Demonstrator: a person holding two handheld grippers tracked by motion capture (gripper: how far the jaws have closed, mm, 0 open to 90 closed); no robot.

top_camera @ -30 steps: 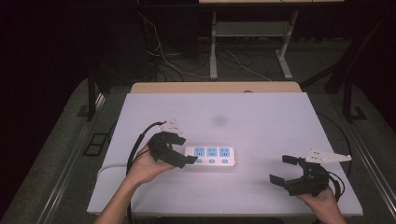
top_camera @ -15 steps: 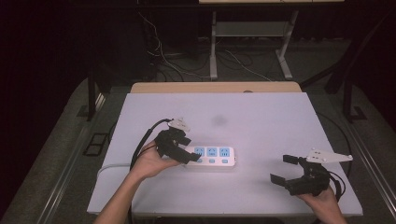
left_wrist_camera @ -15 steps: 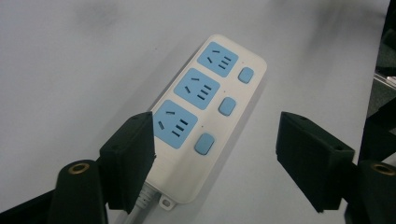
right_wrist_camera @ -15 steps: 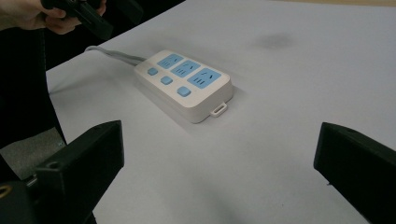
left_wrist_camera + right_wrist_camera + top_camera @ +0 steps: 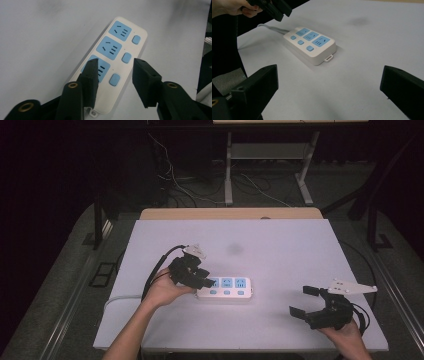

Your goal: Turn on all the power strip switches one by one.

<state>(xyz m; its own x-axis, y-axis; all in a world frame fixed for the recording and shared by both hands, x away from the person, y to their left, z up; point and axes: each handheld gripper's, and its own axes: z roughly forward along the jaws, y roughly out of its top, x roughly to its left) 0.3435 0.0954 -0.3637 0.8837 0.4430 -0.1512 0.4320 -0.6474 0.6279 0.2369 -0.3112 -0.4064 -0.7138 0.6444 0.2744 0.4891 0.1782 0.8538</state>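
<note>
The power strip [image 5: 226,288] lies flat on the white tabletop [image 5: 280,245], a little left of centre, its three blue sockets and three blue switches facing up. Its grey cord [image 5: 270,28] leaves the left end toward the person's left arm.

The left gripper [image 5: 205,281] hangs over that left end with its jaws parted. In the left gripper view one jaw stands over the nearest socket [image 5: 97,68] and the other just off the strip's edge beside the nearest switch [image 5: 114,79]; whether either touches the strip I cannot tell.

The right gripper [image 5: 305,301] is well apart, near the tabletop's right front, jaws wide open and empty, aimed at the strip's free end with its small hanging tab [image 5: 328,58].

The likely trouble is a skewed grasp. With one jaw on the top face, closing could make the smooth casing slip and spin the strip on the bare tabletop. That jaw could also press the switch by accident. A pull against the cord might drag the strip askew, since nothing steadies the far end.
</note>
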